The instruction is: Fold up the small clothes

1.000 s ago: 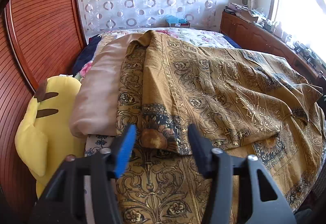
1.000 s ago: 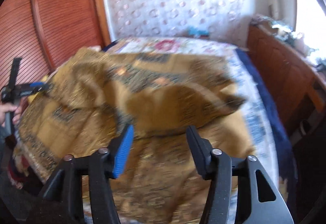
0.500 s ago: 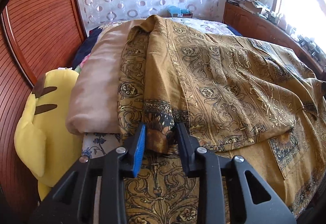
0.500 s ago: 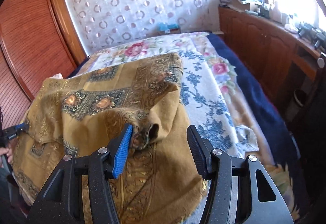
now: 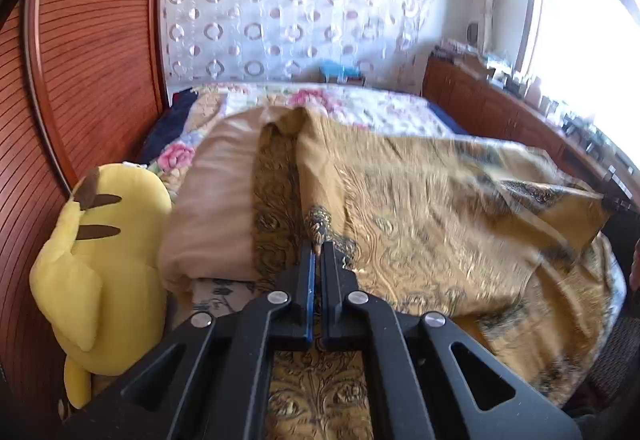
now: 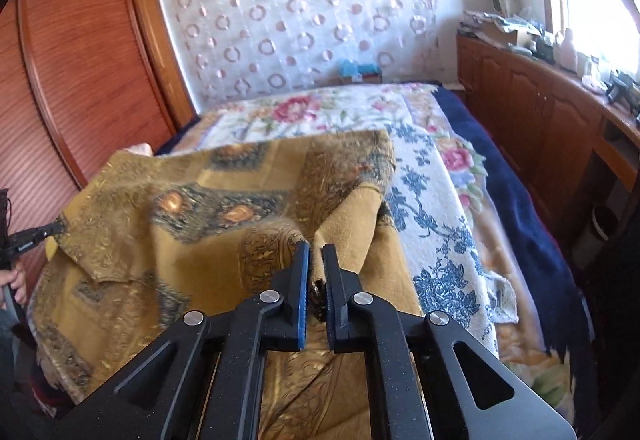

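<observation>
Left wrist view: my left gripper (image 5: 317, 254) pinches a cloth (image 5: 440, 208) corner; cloth lies on the bed (image 5: 380, 108) beside a pillow (image 5: 216, 200).
Right wrist view: my right gripper (image 6: 315, 260) pinches another corner. Step: corners gripped; next, carry both across evenly.

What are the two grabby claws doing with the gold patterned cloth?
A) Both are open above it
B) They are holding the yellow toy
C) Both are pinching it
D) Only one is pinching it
C: the left gripper and right gripper are each closed with the gold cloth pinched between their fingers.
</observation>
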`<action>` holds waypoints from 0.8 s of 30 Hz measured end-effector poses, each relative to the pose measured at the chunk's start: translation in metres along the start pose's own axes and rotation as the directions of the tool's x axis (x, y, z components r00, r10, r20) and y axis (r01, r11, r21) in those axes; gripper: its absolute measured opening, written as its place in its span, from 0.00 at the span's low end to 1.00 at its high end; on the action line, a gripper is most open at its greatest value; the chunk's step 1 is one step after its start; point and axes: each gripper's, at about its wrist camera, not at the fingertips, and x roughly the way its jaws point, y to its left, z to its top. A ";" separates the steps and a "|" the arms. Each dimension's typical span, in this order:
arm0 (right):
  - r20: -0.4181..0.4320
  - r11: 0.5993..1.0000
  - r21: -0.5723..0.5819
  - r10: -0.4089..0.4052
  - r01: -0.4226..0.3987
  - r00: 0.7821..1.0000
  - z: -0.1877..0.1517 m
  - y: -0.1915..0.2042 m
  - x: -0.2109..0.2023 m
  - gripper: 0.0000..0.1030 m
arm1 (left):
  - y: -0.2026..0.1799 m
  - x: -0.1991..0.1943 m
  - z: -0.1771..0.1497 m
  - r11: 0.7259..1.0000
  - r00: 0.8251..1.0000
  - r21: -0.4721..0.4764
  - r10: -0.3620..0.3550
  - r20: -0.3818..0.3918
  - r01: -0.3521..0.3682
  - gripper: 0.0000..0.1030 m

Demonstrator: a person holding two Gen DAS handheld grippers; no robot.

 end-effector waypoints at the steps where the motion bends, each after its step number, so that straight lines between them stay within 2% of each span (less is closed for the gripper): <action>1: 0.009 1.000 -0.005 0.006 -0.006 1.000 0.000 0.001 -0.007 0.04 | 0.002 -0.007 0.001 1.000 1.000 -0.004 -0.002 0.010 0.002 0.00; 5: 0.031 0.999 -0.015 0.034 -0.034 0.999 -0.004 0.006 -0.035 0.03 | 0.008 -0.034 -0.009 1.000 1.000 -0.016 -0.017 0.023 0.017 0.00; 11: 0.015 0.998 -0.039 0.049 -0.049 0.999 -0.025 0.012 -0.072 0.03 | 0.009 -0.058 -0.050 1.000 1.000 -0.022 -0.007 -0.012 0.007 0.00; 18: -0.096 1.000 -0.031 0.004 -0.007 0.995 -0.061 0.000 -0.057 0.04 | 0.011 -0.047 -0.081 1.000 0.996 -0.018 0.019 -0.082 -0.020 0.00; 21: -0.112 0.999 -0.043 -0.013 0.008 0.994 -0.070 -0.003 -0.057 0.08 | 0.011 -0.042 -0.083 0.999 0.995 -0.021 0.022 -0.100 -0.024 0.00; 23: -0.109 0.999 -0.041 -0.041 0.037 0.993 -0.070 -0.007 -0.059 0.15 | 0.011 -0.043 -0.080 0.999 0.995 -0.024 0.024 -0.096 -0.026 0.02; 24: -0.106 0.998 -0.036 -0.053 0.049 0.993 -0.068 -0.009 -0.060 0.23 | 0.010 -0.044 -0.080 0.999 0.995 -0.022 0.032 -0.093 -0.034 0.05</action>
